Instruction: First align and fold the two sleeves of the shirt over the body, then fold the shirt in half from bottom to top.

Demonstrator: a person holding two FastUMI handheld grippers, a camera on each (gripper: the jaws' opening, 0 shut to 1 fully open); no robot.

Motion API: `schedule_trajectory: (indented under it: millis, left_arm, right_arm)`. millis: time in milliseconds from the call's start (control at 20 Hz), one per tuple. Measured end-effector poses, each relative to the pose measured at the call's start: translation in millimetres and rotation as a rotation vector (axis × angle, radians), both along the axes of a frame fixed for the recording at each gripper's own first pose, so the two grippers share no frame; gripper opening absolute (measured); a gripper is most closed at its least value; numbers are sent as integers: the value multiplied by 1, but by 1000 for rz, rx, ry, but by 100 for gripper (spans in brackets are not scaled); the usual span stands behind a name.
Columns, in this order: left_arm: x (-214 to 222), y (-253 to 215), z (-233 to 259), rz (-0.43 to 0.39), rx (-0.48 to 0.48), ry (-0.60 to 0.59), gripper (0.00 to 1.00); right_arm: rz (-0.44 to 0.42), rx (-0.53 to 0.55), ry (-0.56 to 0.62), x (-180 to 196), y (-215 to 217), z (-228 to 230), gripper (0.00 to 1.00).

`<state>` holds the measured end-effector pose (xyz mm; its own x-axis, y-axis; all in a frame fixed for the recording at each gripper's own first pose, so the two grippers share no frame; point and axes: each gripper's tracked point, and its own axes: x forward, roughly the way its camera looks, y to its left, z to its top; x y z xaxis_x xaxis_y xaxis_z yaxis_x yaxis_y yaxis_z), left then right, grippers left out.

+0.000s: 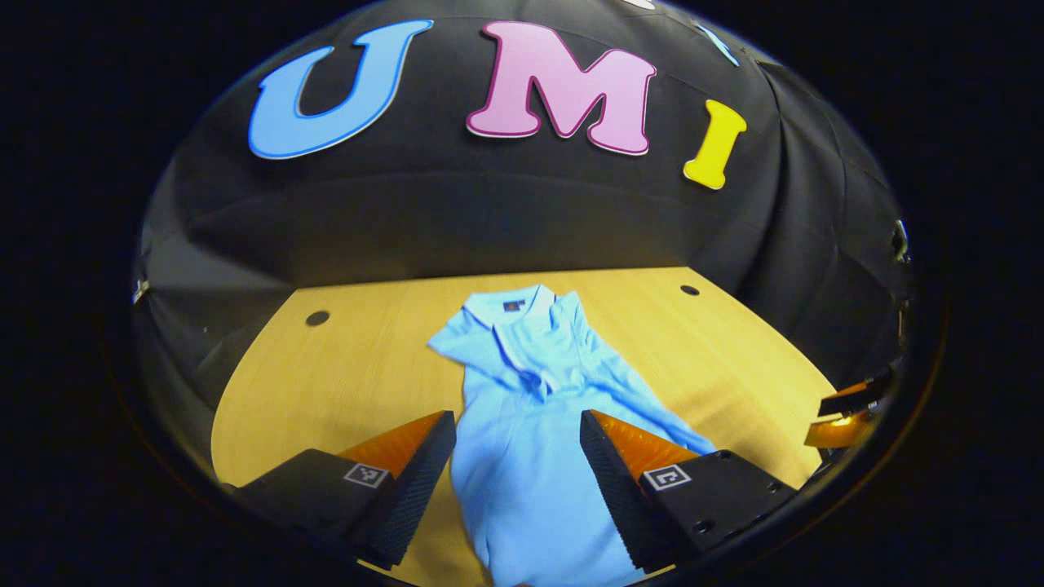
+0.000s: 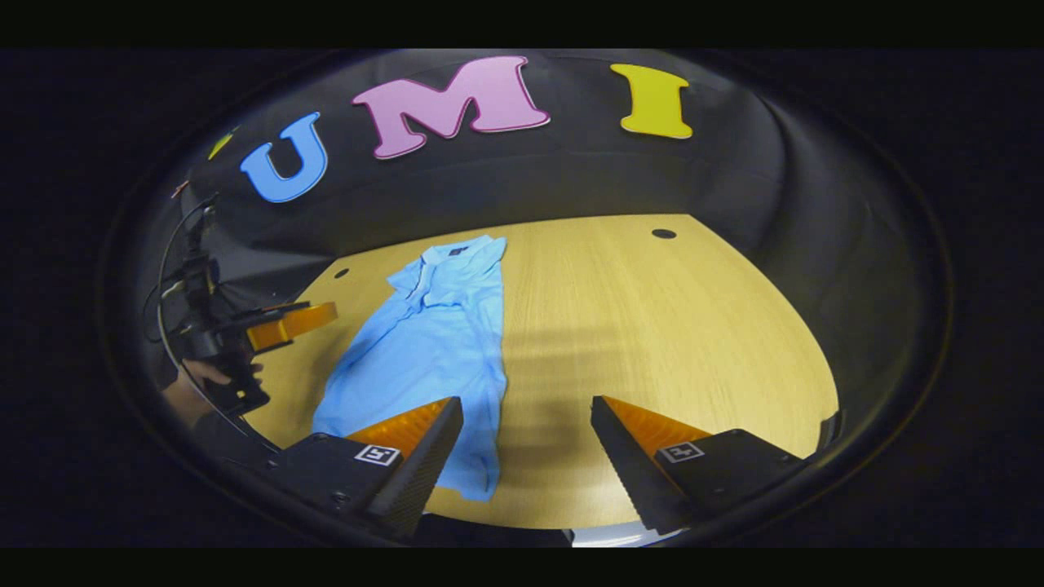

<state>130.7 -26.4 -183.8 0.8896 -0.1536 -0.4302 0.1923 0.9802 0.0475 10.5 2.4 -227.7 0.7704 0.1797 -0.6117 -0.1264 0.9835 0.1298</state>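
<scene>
On the wooden table [image 1: 342, 367], toward twelve o'clock from the left gripper [image 1: 518, 481], the light blue shirt [image 1: 530, 456] is laid lengthwise with its collar [image 1: 510, 306] at the far end and both sleeves apparently already drawn in over the body. The left gripper is held above the lower body of the shirt with its jaws spread and nothing between them; the right gripper [image 2: 526, 465] is likewise held open, with the hem corner [image 2: 477, 485] near its eleven o'clock. The bottom-to-top fold is judged to remain. If the hem is pinched unevenly or only the top layer is caught, the folded sleeves could be dragged loose. A grip taken off the corners could leave the fold skewed.
</scene>
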Motion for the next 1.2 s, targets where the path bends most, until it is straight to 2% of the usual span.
schedule_trajectory:
  millis: [200,450,800,900,950,1000,1050,1100,1200]
  left_arm:
    - [-80,24,-40,71,-25,94,97]
    - [-123,36,-97,106,37,191,98]
    - [-139,34,-142,115,76,290,97]
    - [-138,32,-143,91,78,277,96]
    - [-139,31,-146,73,90,279,96]
    - [-136,29,-146,60,91,267,94]
    - [-138,28,-146,57,88,279,93]
    - [-138,26,-145,56,88,282,91]
    - [-139,23,-146,57,87,297,83]
  right_arm:
    - [45,-19,58,-20,21,-27,99]
    - [85,-43,134,-32,44,-69,99]
    - [76,-83,211,-50,46,-109,99]
    - [92,-109,200,-48,48,-111,97]
    - [103,-133,186,-47,46,-113,99]
    - [110,-155,189,-49,45,-114,92]
    - [113,-169,182,-47,45,-114,95]
    - [109,-201,181,-47,40,-115,94]
    - [127,-221,185,-46,42,-115,80]
